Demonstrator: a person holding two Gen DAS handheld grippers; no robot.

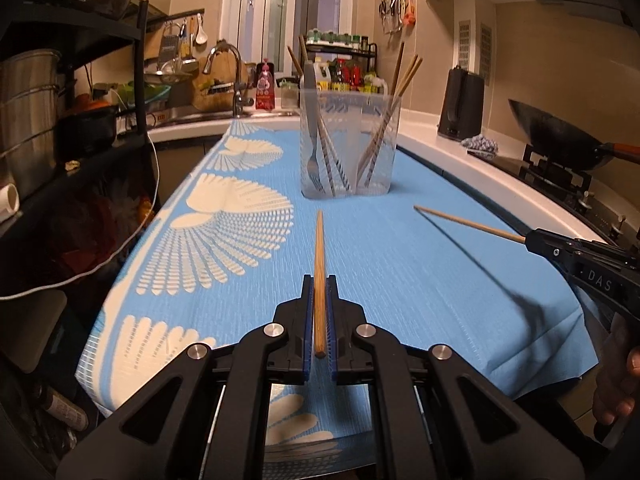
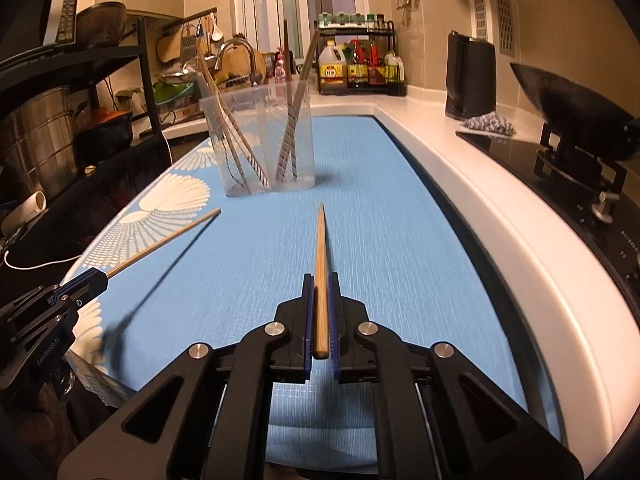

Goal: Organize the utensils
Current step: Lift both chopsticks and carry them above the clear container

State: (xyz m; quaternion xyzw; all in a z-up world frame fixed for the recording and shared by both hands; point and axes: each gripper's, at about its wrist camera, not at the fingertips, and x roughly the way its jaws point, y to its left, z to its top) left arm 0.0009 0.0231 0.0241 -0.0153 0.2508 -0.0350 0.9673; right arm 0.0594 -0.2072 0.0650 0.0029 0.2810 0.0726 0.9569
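Each camera is sitting just behind its own gripper's fingers, looking forward and slightly downward along them over the blue mat [image 1: 400, 248], close above it. The left view is facing the clear container [image 1: 348, 144] head-on; the right view is seeing it left of centre. Both views are sharing mat, container, sink corner and stove side, and each is catching the other gripper at its edge.
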